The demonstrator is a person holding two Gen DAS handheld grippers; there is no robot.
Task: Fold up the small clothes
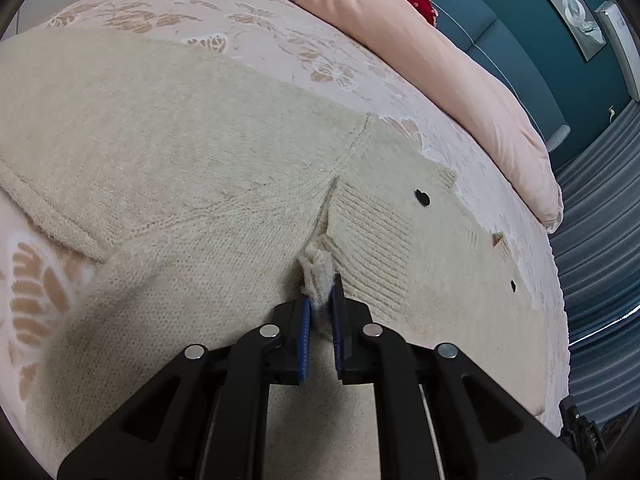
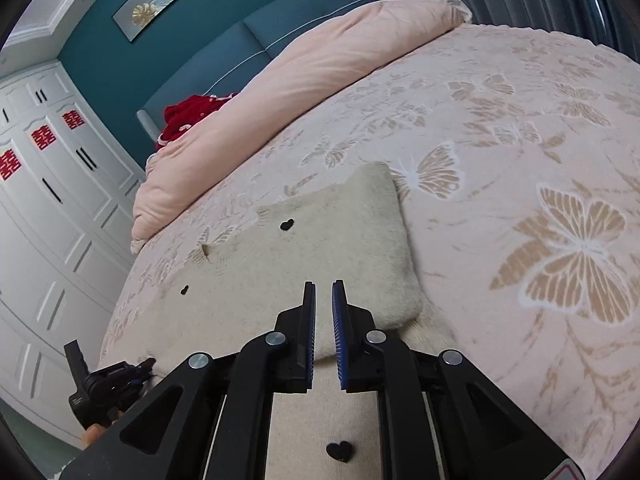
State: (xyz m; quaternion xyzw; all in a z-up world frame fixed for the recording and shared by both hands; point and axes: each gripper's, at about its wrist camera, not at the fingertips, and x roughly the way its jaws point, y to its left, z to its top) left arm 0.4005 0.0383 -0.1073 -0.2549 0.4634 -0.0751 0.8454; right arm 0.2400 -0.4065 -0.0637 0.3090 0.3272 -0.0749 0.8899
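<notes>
A cream knitted sweater (image 1: 180, 160) with black heart buttons (image 1: 422, 197) lies spread on the bed. My left gripper (image 1: 322, 286) is shut on a pinched tuft of its knit, beside the ribbed band. In the right wrist view the same sweater (image 2: 320, 240) has one part folded over itself. My right gripper (image 2: 323, 284) is shut with a narrow slit between its pads, which sit at the edge of that folded layer. No cloth sticks out past its tips. The left gripper (image 2: 116, 376) shows at the sweater's lower left edge, with a person's fingertip behind it.
The bedspread (image 2: 520, 120) is pink with butterfly patterns. A rolled pink duvet (image 2: 300, 80) and a red item (image 2: 188, 116) lie along the teal headboard (image 2: 240, 44). White wardrobe doors (image 2: 48, 200) stand on the left, grey curtains (image 1: 600, 220) past the bed's far side.
</notes>
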